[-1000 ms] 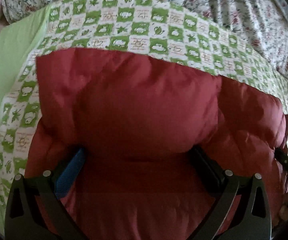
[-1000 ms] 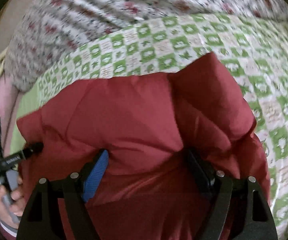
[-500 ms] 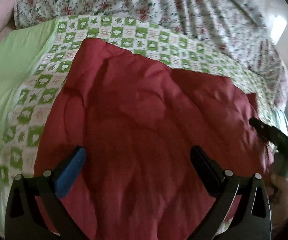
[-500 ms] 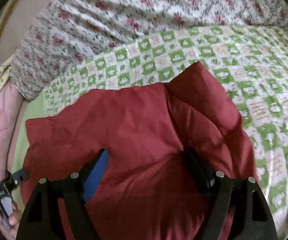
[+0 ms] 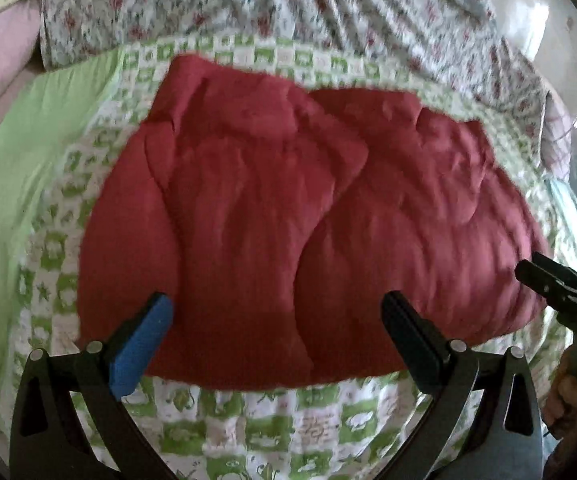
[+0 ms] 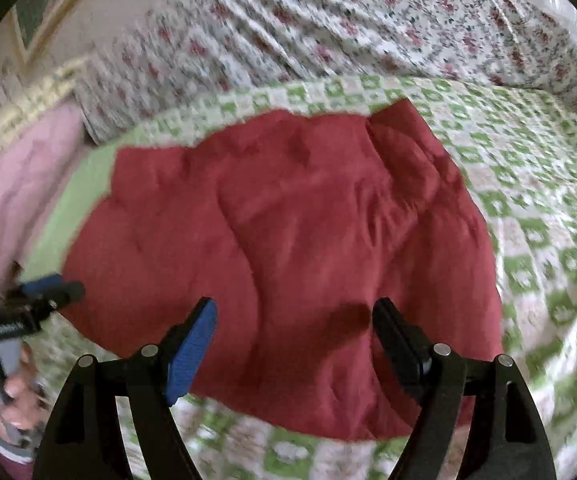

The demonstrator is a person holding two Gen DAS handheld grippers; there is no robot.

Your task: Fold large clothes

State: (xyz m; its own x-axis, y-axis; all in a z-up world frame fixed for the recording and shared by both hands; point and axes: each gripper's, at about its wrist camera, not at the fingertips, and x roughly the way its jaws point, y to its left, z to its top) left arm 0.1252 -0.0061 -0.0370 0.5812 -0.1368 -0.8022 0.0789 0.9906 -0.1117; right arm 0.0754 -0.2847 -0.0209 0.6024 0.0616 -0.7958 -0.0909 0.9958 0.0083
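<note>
Lay spread on the bed [image 5: 248, 432], over a green-checked sheet: a red padded coat [image 5: 288, 216], puffy and quilted, bundled into a rough rectangle with a deep crease running down its middle. Seen again from the right wrist as the same coat [image 6: 288, 240], its near hem just ahead of the fingers. Floral bedding [image 5: 328, 12] heaped behind it, plain green sheet [image 5: 20, 184] off to the left side.

Left gripper [image 5: 280, 340] held wide apart, blue pad on one finger, nothing between the pads; hovered over the near edge of the coat without gripping it. Right gripper [image 6: 294, 344] likewise spread wide and empty, poised above the near hem. Each gripper visible at the margin of the other's view, one at either end of the coat.

Judged soft, bulky and springy: likely to puff back after pressing and to slide on its smooth shell, light for its size but awkward to control. Best taken at the outer corners or along a seamed edge, where the padding thins and a pinch catches both layers; a bite into the thick middle probably slips off. Both ends probably needed lifting together to carry a fold over evenly. Sleeves not made out; possibly tucked under.
</note>
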